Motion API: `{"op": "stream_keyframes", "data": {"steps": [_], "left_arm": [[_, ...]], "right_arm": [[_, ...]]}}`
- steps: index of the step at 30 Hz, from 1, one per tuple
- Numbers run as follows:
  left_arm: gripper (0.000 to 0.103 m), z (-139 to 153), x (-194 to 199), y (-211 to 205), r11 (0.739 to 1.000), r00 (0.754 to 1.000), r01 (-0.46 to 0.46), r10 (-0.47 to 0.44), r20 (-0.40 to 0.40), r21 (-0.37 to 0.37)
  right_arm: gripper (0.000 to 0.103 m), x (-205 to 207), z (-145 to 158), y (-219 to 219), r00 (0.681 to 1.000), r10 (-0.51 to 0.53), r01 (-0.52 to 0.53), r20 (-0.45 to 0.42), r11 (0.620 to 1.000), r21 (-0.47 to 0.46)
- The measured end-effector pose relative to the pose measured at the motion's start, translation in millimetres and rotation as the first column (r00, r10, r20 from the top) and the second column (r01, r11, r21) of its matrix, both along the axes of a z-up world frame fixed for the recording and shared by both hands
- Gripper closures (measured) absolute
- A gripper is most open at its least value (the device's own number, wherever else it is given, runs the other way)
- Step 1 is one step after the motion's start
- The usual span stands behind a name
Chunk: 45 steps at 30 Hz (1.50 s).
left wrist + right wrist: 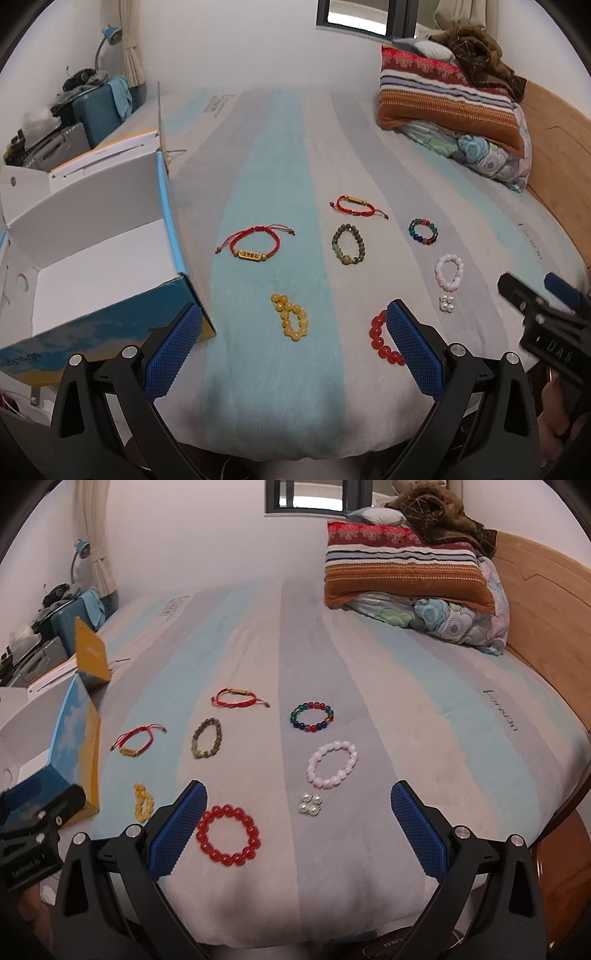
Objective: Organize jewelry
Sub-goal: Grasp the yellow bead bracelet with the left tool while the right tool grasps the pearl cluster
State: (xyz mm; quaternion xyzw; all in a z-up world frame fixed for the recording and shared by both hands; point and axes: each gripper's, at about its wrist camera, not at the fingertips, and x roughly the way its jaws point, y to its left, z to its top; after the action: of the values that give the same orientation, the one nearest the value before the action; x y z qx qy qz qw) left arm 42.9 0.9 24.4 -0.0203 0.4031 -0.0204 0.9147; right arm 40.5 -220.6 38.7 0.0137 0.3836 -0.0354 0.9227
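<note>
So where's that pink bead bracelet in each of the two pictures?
Left wrist view: pink bracelet far right, just above the small pearl cluster.
Right wrist view: pink bracelet right of centre, above the same pearl cluster.
Shared landmark: the striped pillow at the bed's far right.

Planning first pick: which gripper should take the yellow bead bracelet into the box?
Left. The yellow bead bracelet lies just ahead of the open left gripper, beside the open box. The right gripper, also open, faces the pearl cluster.
</note>
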Motion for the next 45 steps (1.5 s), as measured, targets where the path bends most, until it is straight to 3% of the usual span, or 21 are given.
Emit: {"op": "stream_keyframes", "data": {"steps": [9,17,24,34,38,43,45], "left_arm": [[0.006,-12.2,42.2,-14.6,0.999,0.996,0.034,-0.035,-0.084,-0.012],[0.006,-52.4,70.0,-20.9,0.999,0.986,0.033,-0.033,-0.165,-0.005],[0.006,-82.2,85.5,-24.1,0.999,0.975,0.032,-0.027,-0.222,0.020],[0.006,-106.3,93.7,-15.9,1.000,0.960,0.019,-0.020,-0.280,-0.007],[0.023,-116.3,97.9,-17.3,0.999,0.946,0.038,-0.043,-0.322,-0.022],[0.033,-120.1,98.0,-15.4,0.999,0.942,0.037,-0.041,-0.334,-0.018],[0.044,-119.6,97.3,-13.4,0.999,0.940,0.036,-0.044,-0.337,-0.029]], "right_arm": [[0.007,53.3,-4.2,-25.0,0.996,-0.036,0.037,-0.084,0.999,0.002],[0.009,79.3,-60.2,-43.8,0.978,-0.034,0.044,-0.207,0.998,0.047],[0.028,91.0,-101.3,-32.9,0.949,0.025,-0.005,-0.316,0.998,0.062],[0.059,99.4,-128.5,-32.5,0.912,0.047,0.009,-0.407,0.991,0.134],[0.064,99.7,-131.0,-36.1,0.911,0.036,0.029,-0.412,0.988,0.151],[0.076,98.2,-130.5,-40.6,0.909,0.020,0.049,-0.416,0.987,0.155],[0.078,98.6,-130.6,-39.3,0.909,0.015,0.053,-0.417,0.987,0.150]]}}
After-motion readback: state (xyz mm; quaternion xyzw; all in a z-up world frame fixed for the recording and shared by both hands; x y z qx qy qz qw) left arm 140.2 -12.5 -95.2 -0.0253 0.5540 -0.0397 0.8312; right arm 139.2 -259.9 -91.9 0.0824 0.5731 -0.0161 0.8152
